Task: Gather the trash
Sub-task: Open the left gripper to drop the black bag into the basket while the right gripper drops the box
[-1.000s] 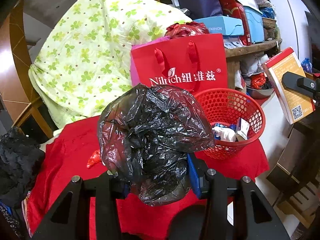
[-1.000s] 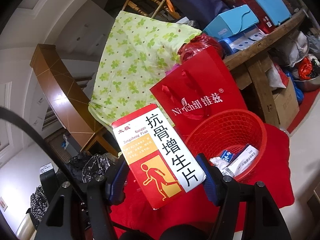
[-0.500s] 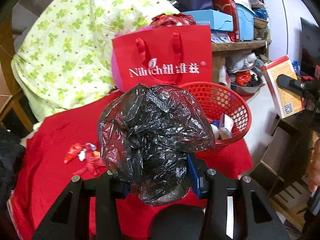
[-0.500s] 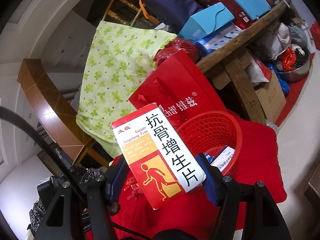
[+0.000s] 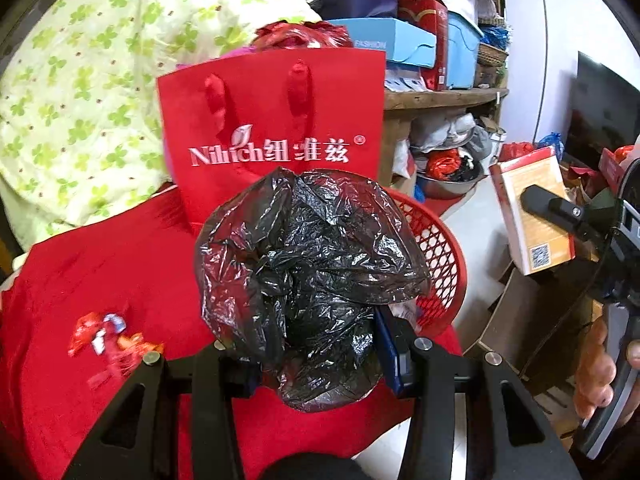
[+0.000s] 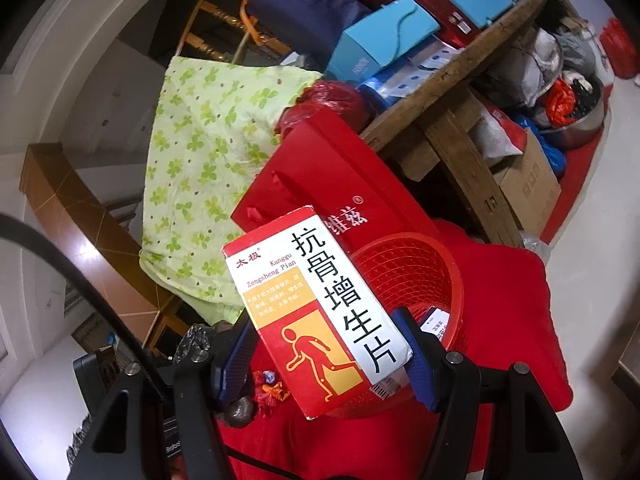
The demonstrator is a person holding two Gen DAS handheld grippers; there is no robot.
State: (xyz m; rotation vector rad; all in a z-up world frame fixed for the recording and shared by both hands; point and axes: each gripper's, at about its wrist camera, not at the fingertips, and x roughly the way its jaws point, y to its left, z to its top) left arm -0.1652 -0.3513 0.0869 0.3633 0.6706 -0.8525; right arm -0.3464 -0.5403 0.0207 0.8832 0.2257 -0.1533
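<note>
Black plastic bag (image 5: 312,280) hiding red basket (image 5: 436,248) interior

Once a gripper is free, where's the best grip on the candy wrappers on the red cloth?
Likely from straight above, pinching the crumpled middle of the candy wrappers: they lie low and loose on the red cloth, offering no side edge. Left gripper holds the black bag, right gripper the medicine box.

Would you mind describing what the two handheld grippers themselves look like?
Both the left gripper and right gripper have matte black angular frames with triangular cut-outs and round silver bolts. The jaws carry blue pads. A black cable curves past the right one's frame, and bare fingers wrap its grey handle.
</note>
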